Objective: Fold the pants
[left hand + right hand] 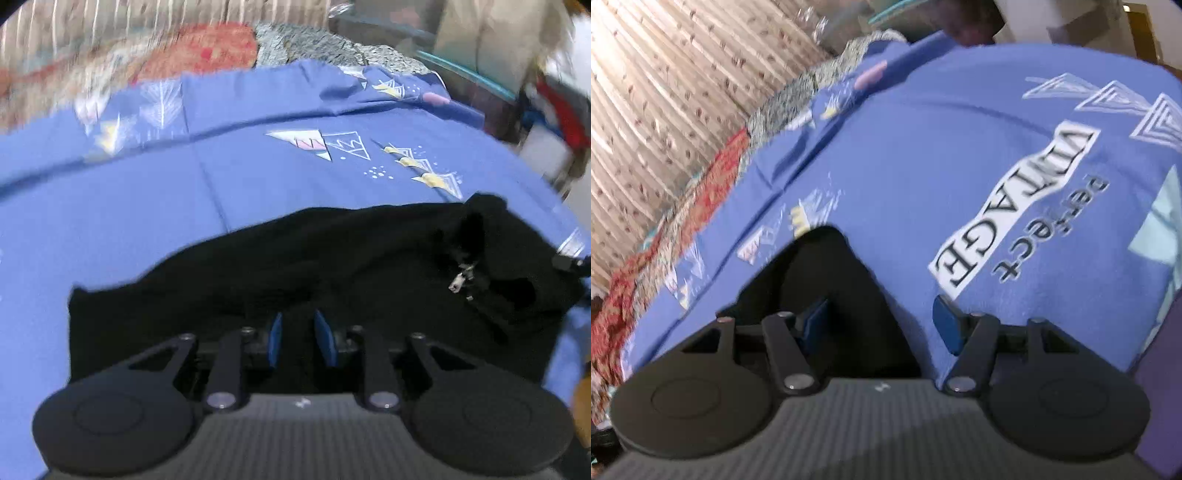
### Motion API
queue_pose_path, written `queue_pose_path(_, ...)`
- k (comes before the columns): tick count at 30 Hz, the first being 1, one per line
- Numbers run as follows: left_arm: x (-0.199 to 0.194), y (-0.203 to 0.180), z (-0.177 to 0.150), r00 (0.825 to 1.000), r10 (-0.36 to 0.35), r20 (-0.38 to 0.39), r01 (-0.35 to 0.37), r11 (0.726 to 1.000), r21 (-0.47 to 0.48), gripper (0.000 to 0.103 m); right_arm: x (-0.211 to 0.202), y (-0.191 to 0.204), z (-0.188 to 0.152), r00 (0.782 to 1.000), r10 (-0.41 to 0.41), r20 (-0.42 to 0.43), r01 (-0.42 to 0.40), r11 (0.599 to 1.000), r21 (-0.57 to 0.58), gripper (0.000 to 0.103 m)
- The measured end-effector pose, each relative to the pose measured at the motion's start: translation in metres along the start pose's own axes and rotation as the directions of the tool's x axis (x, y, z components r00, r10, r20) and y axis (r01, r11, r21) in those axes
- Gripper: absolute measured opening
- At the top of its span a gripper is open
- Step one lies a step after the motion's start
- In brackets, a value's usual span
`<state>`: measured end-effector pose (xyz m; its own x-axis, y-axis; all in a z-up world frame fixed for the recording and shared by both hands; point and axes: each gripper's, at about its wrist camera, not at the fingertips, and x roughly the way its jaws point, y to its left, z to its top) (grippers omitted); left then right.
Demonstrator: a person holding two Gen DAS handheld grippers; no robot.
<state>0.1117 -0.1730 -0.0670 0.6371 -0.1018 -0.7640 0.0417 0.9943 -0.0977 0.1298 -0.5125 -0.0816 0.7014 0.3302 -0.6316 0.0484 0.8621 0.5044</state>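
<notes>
Black pants (332,258) lie spread across a blue printed bedsheet (258,177), with the zipper (460,280) and bunched waist at the right. My left gripper (299,317) is low over the pants' near edge. Its blue pads (275,339) stand a narrow gap apart with black cloth behind, and I cannot see whether they pinch it. In the right wrist view one end of the pants (827,266) reaches between the fingers of my right gripper (882,314). That gripper stands open, its left pad over the black cloth and its right pad over the bedsheet (923,166).
A red patterned blanket (207,51) and a grey speckled cloth (306,44) lie along the bed's far side, in front of a pleated curtain (665,92). Past the bed's right edge stands furniture with red items (565,114).
</notes>
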Motion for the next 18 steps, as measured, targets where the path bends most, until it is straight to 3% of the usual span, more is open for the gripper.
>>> queue_pose_path(1,0.000,-0.003,0.004,1.000,0.013,-0.012,-0.013,1.000,0.000,0.022,0.001,0.005,-0.002,1.000,0.001,-0.011,-0.001,1.000,-0.026,0.020)
queue_pose_path(3,-0.008,0.001,0.011,0.999,0.004,-0.037,-0.005,1.000,-0.023,0.022,-0.001,0.018,-0.003,0.999,0.022,-0.031,-0.024,0.996,-0.089,0.019)
queue_pose_path(5,-0.025,0.011,0.021,0.998,-0.046,-0.034,0.043,0.996,-0.082,0.029,-0.010,0.036,-0.004,0.999,0.052,-0.014,-0.054,0.987,-0.149,0.019)
queue_pose_path(6,-0.035,0.016,0.024,0.997,-0.071,-0.008,0.070,0.992,-0.108,0.033,-0.017,0.045,-0.004,0.997,0.080,-0.001,-0.079,0.982,-0.173,0.019)
queue_pose_path(8,-0.058,0.026,0.034,0.993,-0.099,0.068,0.109,0.981,-0.161,0.051,-0.027,0.062,-0.005,0.992,0.128,0.014,-0.122,0.968,-0.221,0.019)
queue_pose_path(12,-0.084,0.034,0.049,0.977,-0.179,0.113,0.201,0.951,-0.236,0.058,-0.034,0.096,-0.012,0.979,0.206,0.002,-0.196,0.935,-0.297,0.019)
queue_pose_path(13,-0.088,0.032,0.052,0.972,-0.203,0.119,0.227,0.945,-0.235,0.064,-0.035,0.107,-0.016,0.975,0.223,-0.004,-0.213,0.923,-0.319,0.019)
queue_pose_path(14,-0.090,0.029,0.055,0.966,-0.229,0.121,0.251,0.940,-0.229,0.081,-0.035,0.114,-0.019,0.971,0.237,-0.010,-0.226,0.914,-0.337,0.019)
queue_pose_path(16,-0.089,0.018,0.061,0.956,-0.273,0.110,0.291,0.933,-0.212,0.103,-0.034,0.131,-0.026,0.963,0.270,-0.027,-0.260,0.891,-0.372,0.019)
queue_pose_path(18,-0.084,0.007,0.067,0.942,-0.323,0.084,0.334,0.923,-0.192,0.103,-0.034,0.148,-0.034,0.951,0.305,-0.053,-0.299,0.861,-0.411,0.019)
